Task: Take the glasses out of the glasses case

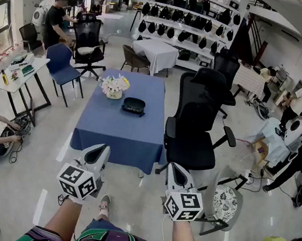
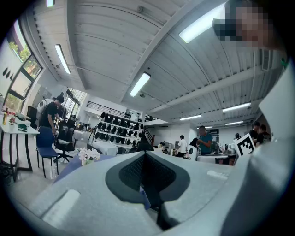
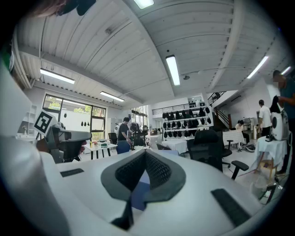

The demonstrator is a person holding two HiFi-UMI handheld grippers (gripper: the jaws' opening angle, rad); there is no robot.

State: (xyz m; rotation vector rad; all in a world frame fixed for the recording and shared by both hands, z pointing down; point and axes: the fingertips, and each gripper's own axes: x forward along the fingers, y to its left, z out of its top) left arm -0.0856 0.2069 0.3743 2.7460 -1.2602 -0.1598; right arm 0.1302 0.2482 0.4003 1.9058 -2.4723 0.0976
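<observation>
Only the head view shows the black glasses case [image 1: 134,106] on the blue table [image 1: 138,132], well apart from the 2 grippers. Their own views show the left gripper [image 2: 145,154] and right gripper [image 3: 145,152] squeezed closed, empty.

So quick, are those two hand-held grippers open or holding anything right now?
Left hand-held gripper: closed, empty.
Right hand-held gripper: closed, empty.

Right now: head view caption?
Left hand-held gripper and right hand-held gripper shut, short of glasses case on table.
</observation>
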